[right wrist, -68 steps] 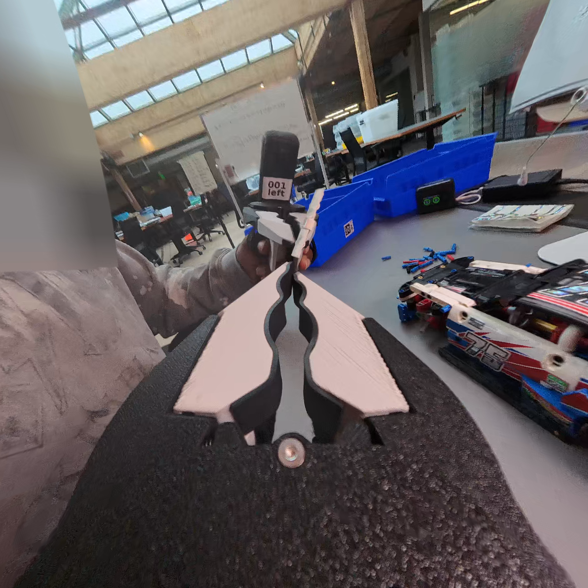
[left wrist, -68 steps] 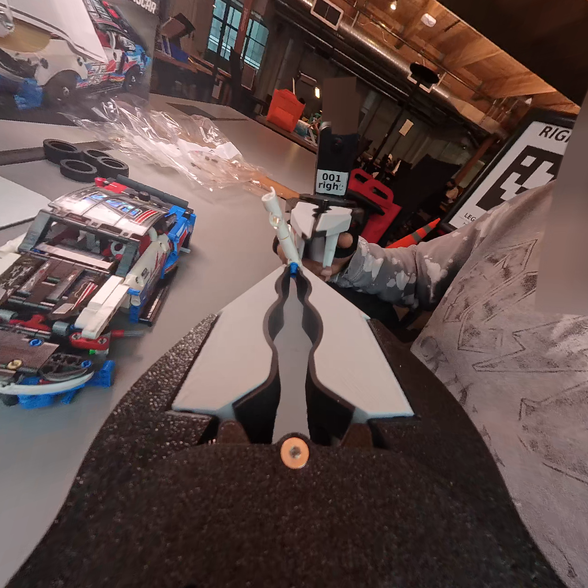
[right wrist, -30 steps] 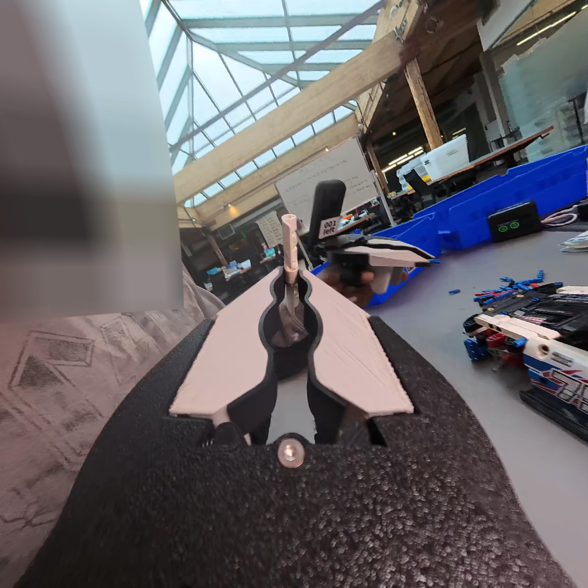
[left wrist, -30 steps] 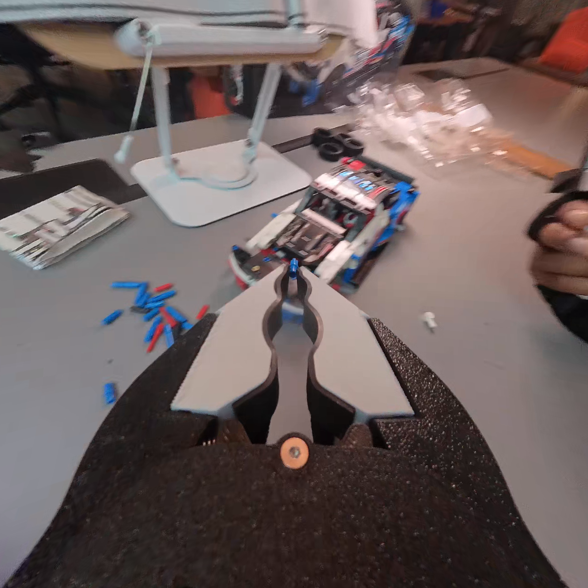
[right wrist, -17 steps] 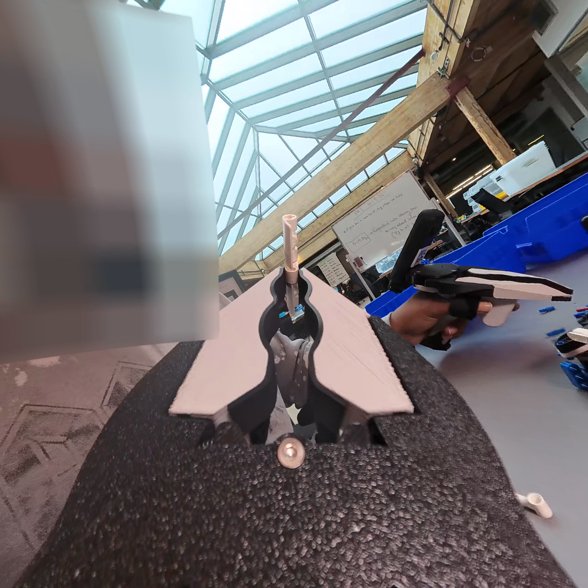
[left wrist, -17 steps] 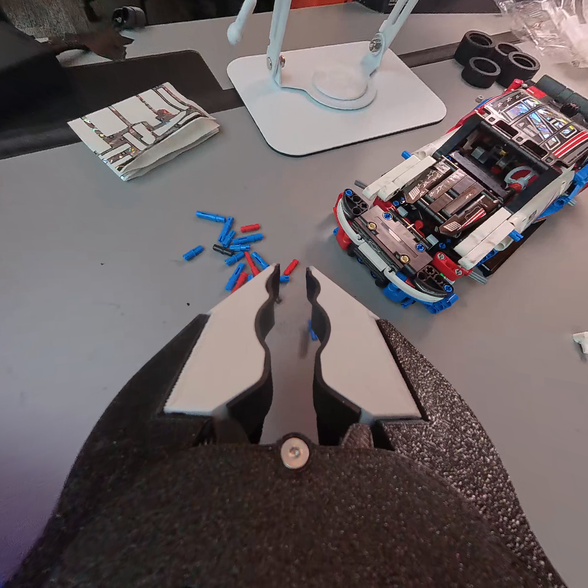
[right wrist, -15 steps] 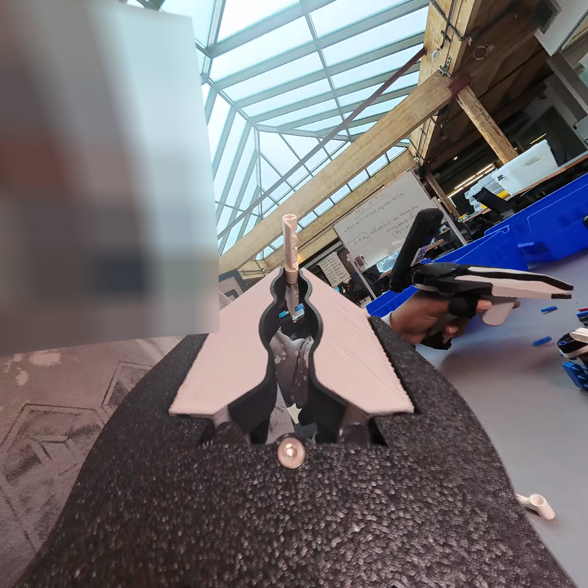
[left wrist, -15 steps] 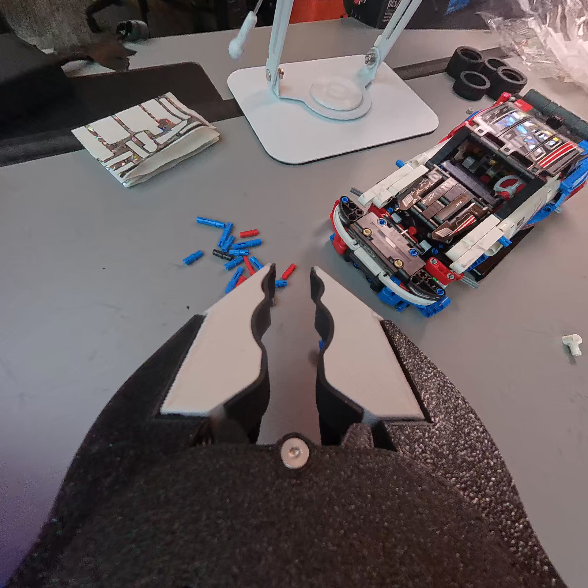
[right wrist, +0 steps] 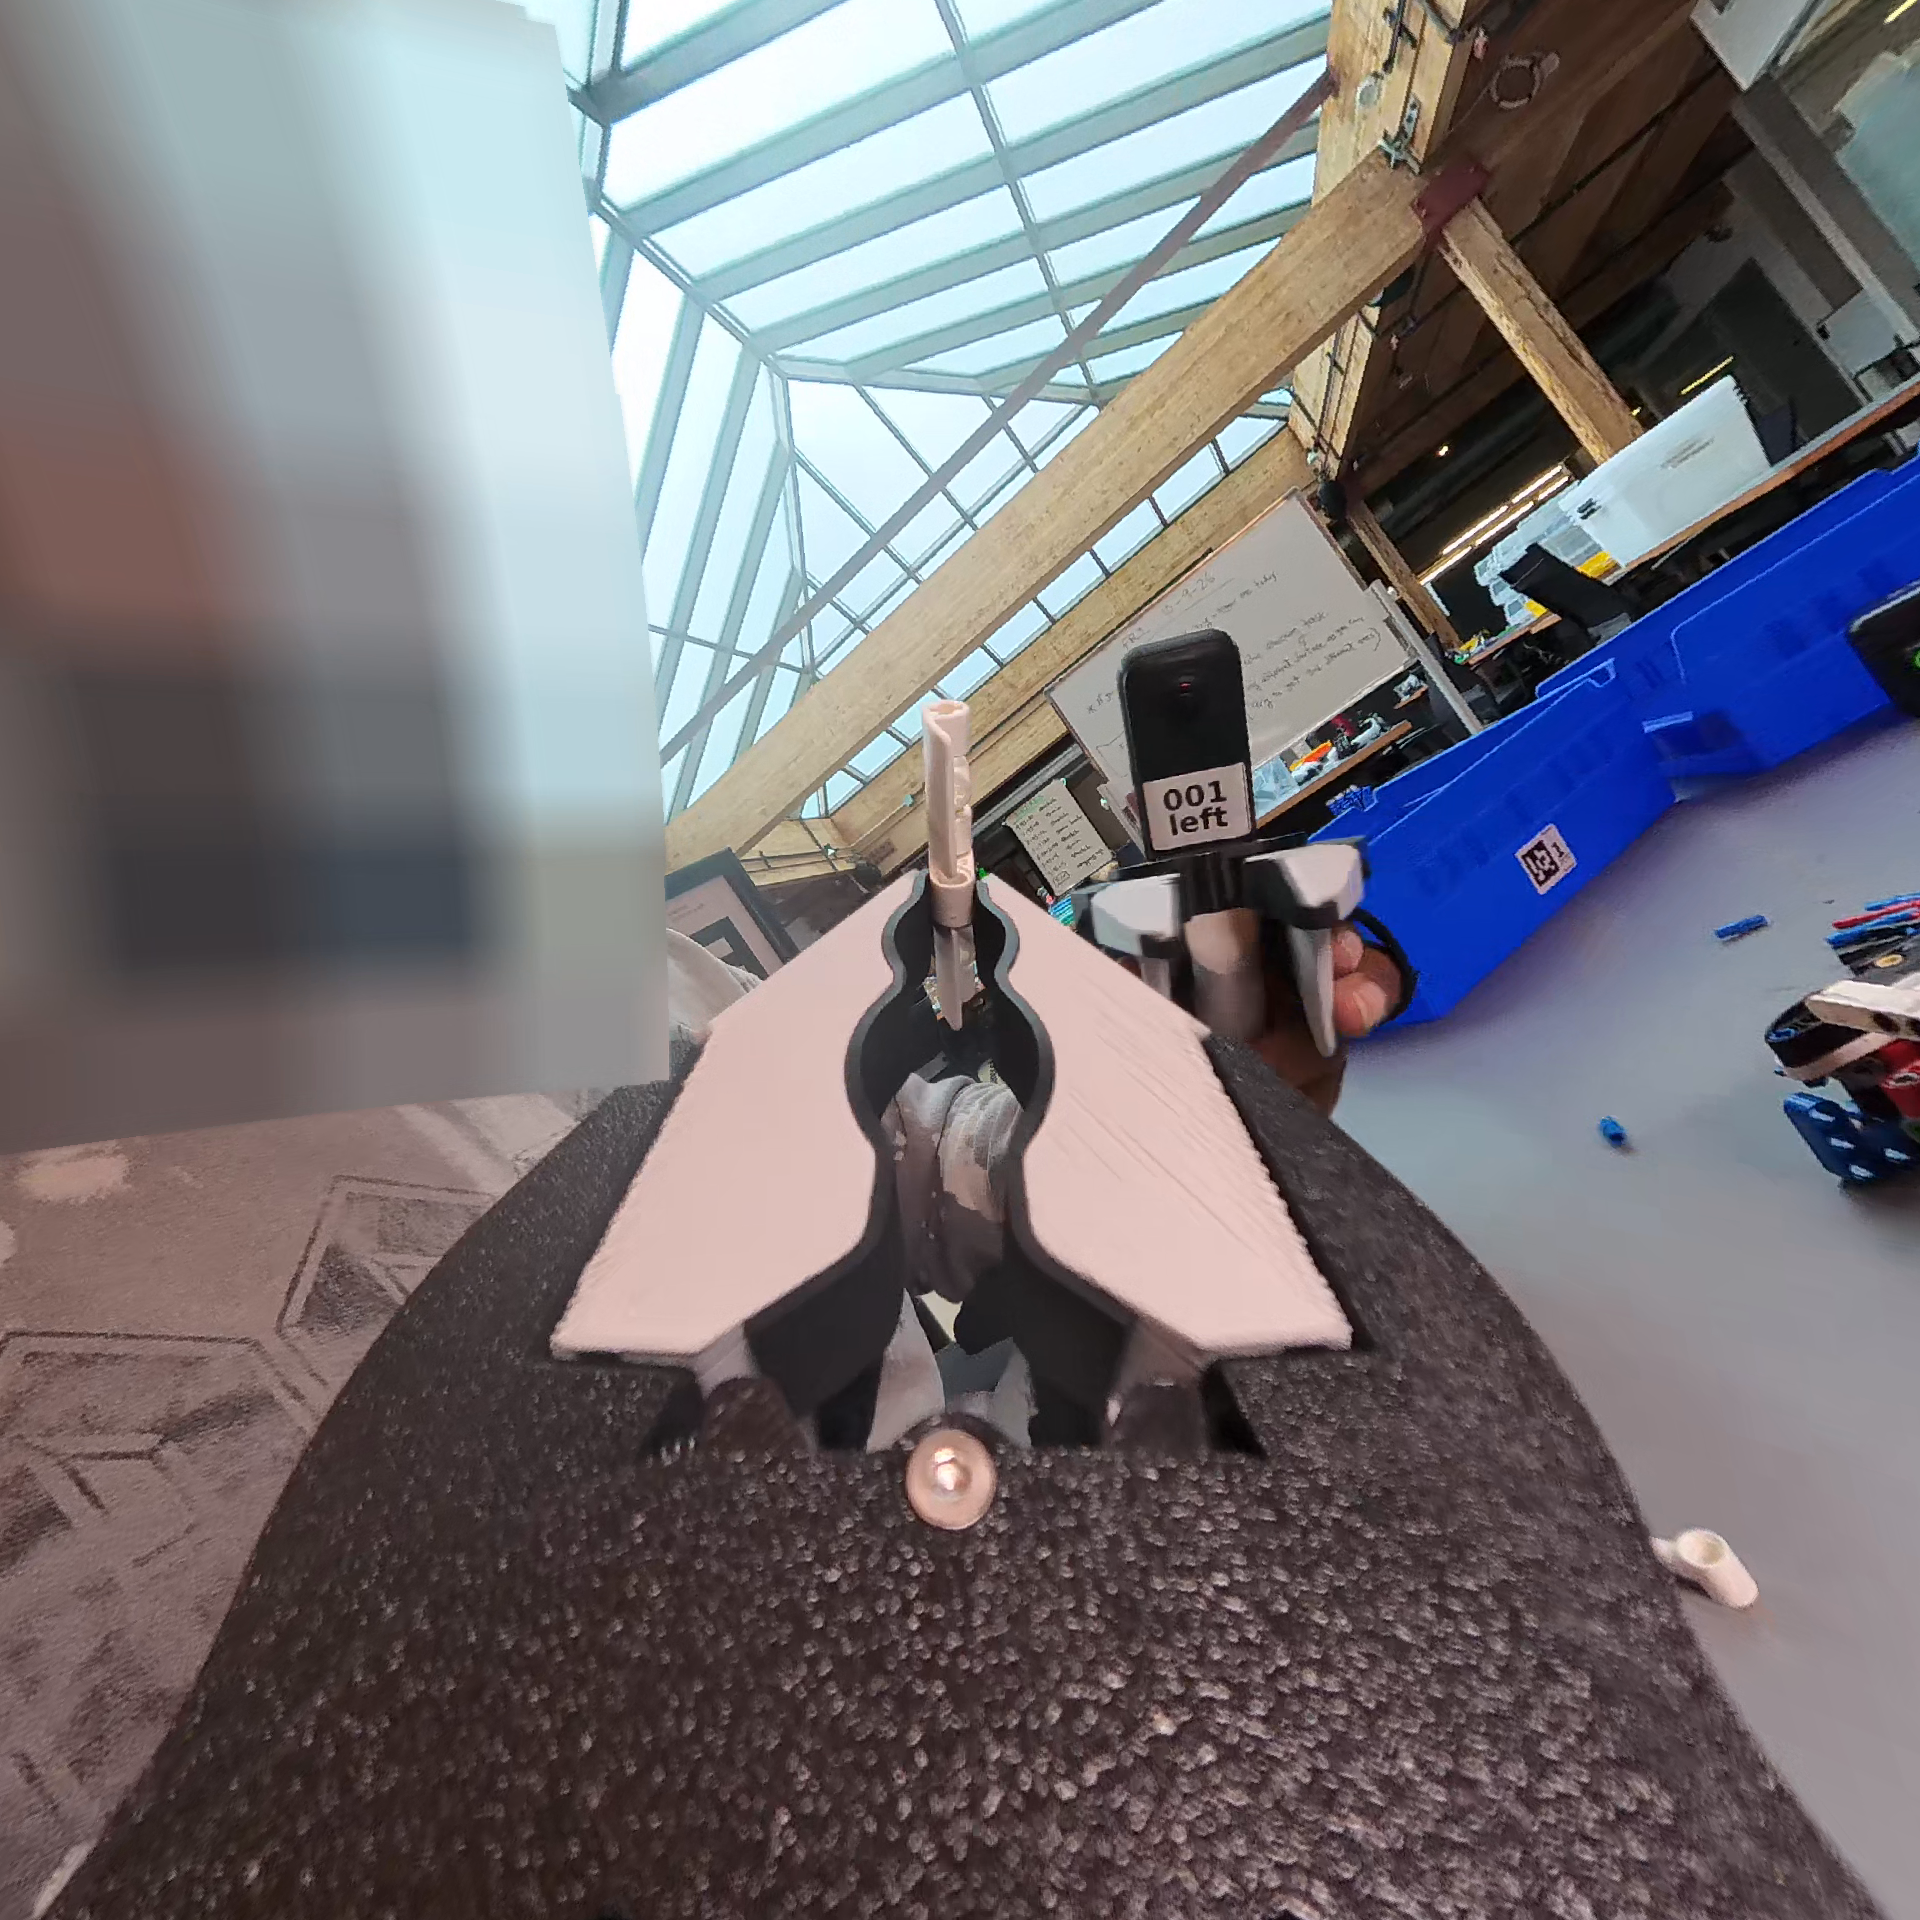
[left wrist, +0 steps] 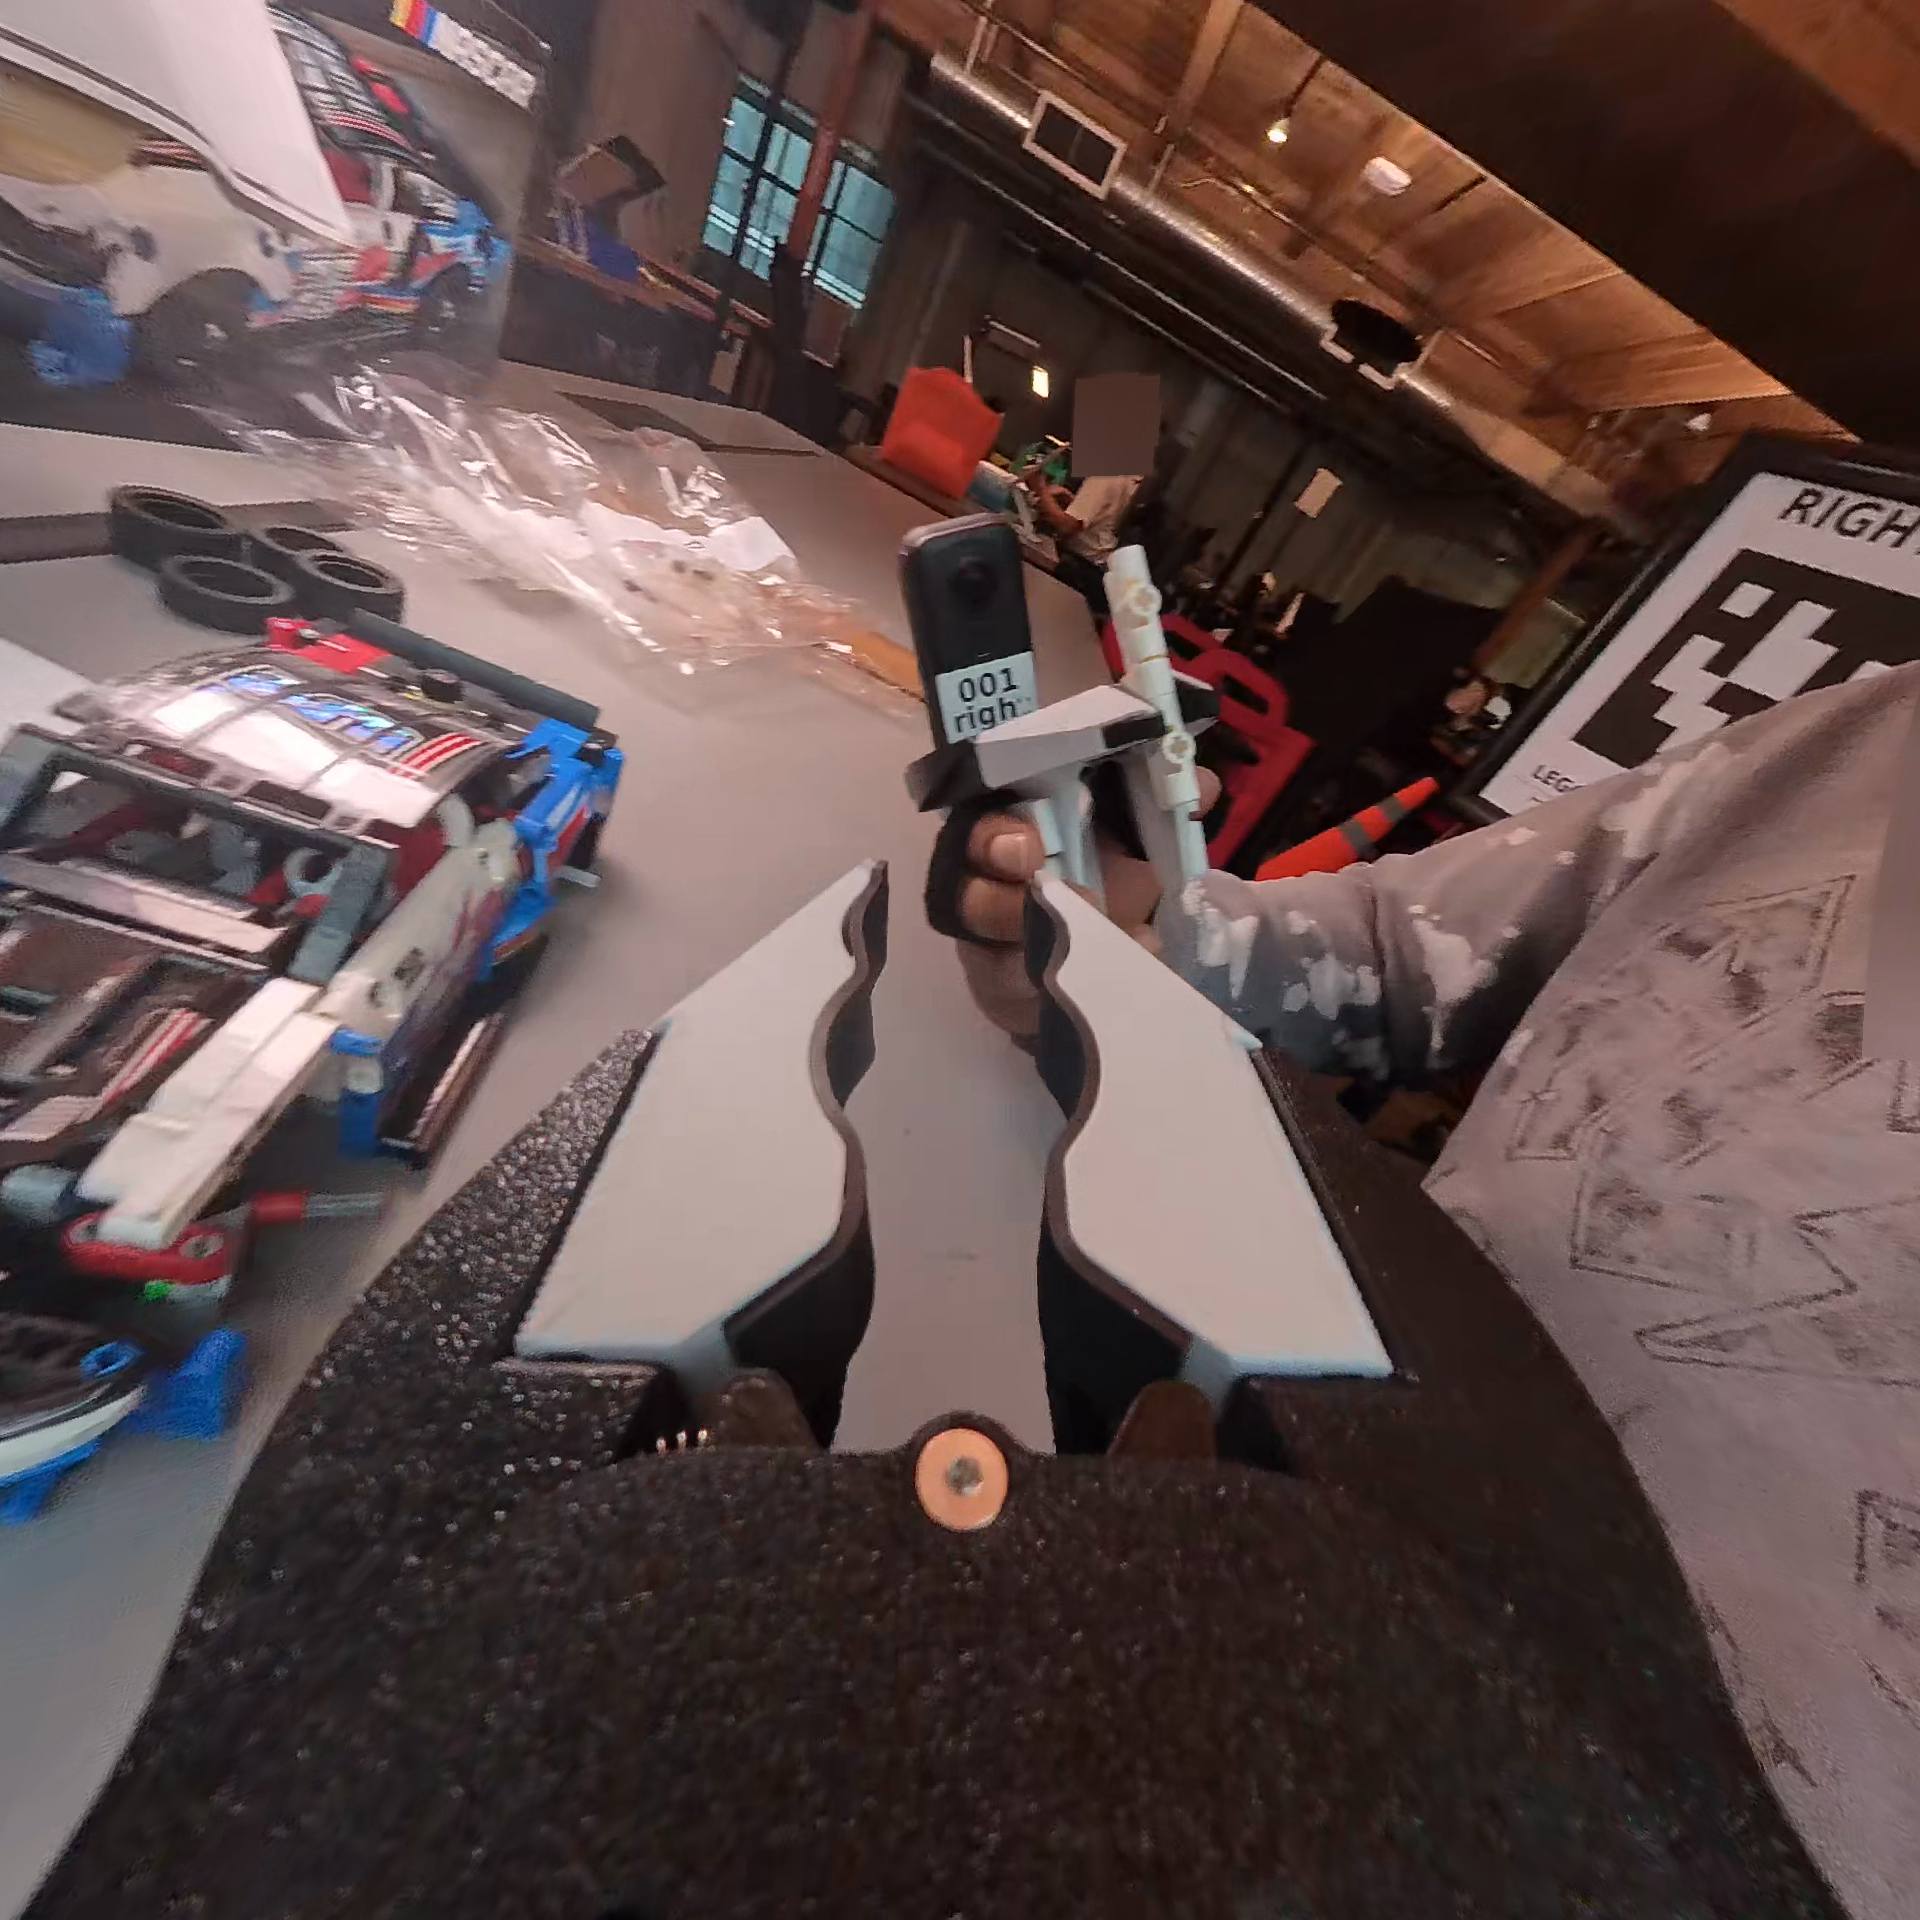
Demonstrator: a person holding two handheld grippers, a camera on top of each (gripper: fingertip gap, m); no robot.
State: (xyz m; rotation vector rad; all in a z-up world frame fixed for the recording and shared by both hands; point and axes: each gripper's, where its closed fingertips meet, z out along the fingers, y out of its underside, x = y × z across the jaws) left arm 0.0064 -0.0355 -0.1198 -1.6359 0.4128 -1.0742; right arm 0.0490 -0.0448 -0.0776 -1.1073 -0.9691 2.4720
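Observation:
My left gripper [left wrist: 956,883] is open and empty, raised above the grey table [left wrist: 748,790] and pointing at my right gripper [left wrist: 1132,727], which a hand holds just ahead. My right gripper [right wrist: 951,883] is shut on a thin white rod piece [right wrist: 948,800] that sticks up past its tips; the rod also shows in the left wrist view [left wrist: 1148,665]. In the right wrist view the left gripper [right wrist: 1226,914] faces me with its jaws apart. A partly built toy race car [left wrist: 260,883] sits on the table to the left.
Black tyres [left wrist: 260,582] and clear plastic bags [left wrist: 582,540] lie behind the car. A small white connector [right wrist: 1704,1564] and loose blue pins [right wrist: 1610,1127] lie on the table. Blue bins [right wrist: 1558,831] stand at the far side. A person's grey sleeve [left wrist: 1351,966] is at the right. About 6 cm separates my left fingertips from my right.
My left gripper let go of a blue pin over the table, stayed open, and swung back up to face the right gripper. The right gripper still holds the white rod.

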